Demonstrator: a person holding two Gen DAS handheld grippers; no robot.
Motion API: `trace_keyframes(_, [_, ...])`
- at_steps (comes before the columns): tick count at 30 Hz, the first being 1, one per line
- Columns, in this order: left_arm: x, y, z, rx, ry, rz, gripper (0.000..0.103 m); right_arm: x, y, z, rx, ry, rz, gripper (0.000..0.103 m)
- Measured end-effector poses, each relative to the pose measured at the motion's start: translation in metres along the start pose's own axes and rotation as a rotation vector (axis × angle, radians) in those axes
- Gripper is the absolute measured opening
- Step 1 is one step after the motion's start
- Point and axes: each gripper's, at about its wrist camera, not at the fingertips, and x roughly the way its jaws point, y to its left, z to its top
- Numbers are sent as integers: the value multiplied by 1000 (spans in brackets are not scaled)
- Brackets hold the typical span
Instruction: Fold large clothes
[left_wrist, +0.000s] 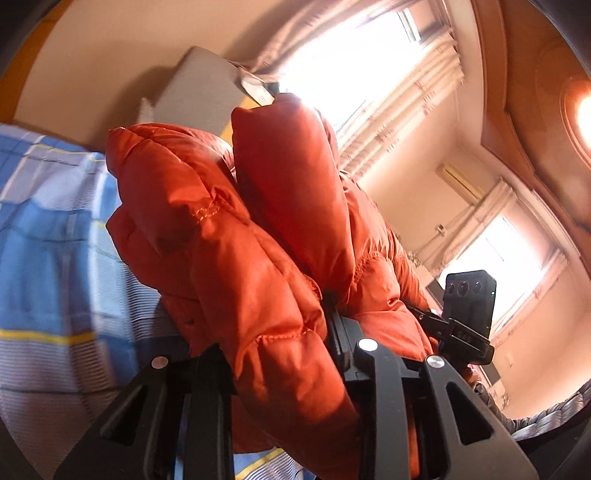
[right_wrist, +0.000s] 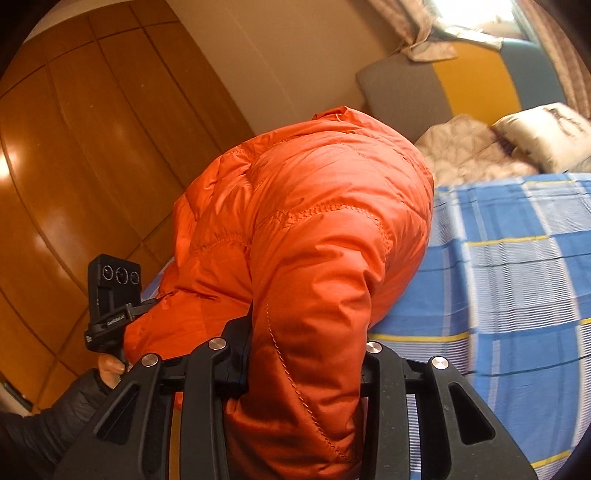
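Note:
An orange puffer jacket (left_wrist: 258, 240) bulges up in front of my left gripper (left_wrist: 280, 354), which is shut on a thick fold of it and holds it raised. In the right wrist view the same jacket (right_wrist: 314, 229) mounds over my right gripper (right_wrist: 303, 354), which is also shut on a fold of it. The fingertips of both grippers are buried in the fabric. The right gripper's camera block (left_wrist: 469, 302) shows beyond the jacket in the left view. The left gripper's camera block (right_wrist: 114, 291) shows in the right view, with a hand (right_wrist: 110, 365) under it.
A bed with a blue checked sheet (right_wrist: 509, 280) lies under the jacket. Pillows (right_wrist: 491, 147) and a grey and yellow headboard (right_wrist: 436, 88) are at its head. A wooden wardrobe (right_wrist: 74, 166) stands beside the bed. Bright curtained windows (left_wrist: 362, 74) face the left camera.

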Motion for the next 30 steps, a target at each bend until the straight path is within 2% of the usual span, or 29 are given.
trace_keyframes(9, [99,-36,6,37,132,-36,26,-48,-70,-7,50,-50,-142,34])
trace_keyframes(15, [146,-51,-10,68,233,-12,26,-63,-114,-34,107,-21,-229,34])
trace_keyframes(18, [161,-54,-14,95,271,35,26,-64,-126,-47,118,3,-261,35])
trace_keyframes(21, [173,-61,-21,139,307,103,28,-64,-133,-59,127,22,-284,40])
trace_keyframes(23, [178,-63,-28,165,322,153,28,-61,-136,-64,141,31,-289,49])
trace_keyframes(24, [178,-64,-31,168,323,164,28,-60,-139,-67,143,31,-306,51])
trace_keyframes(27, [185,-74,-38,211,323,231,29,-62,-141,-73,156,37,-349,67])
trace_keyframes(30, [187,-81,-39,240,313,271,29,-69,-137,-74,138,41,-391,72])
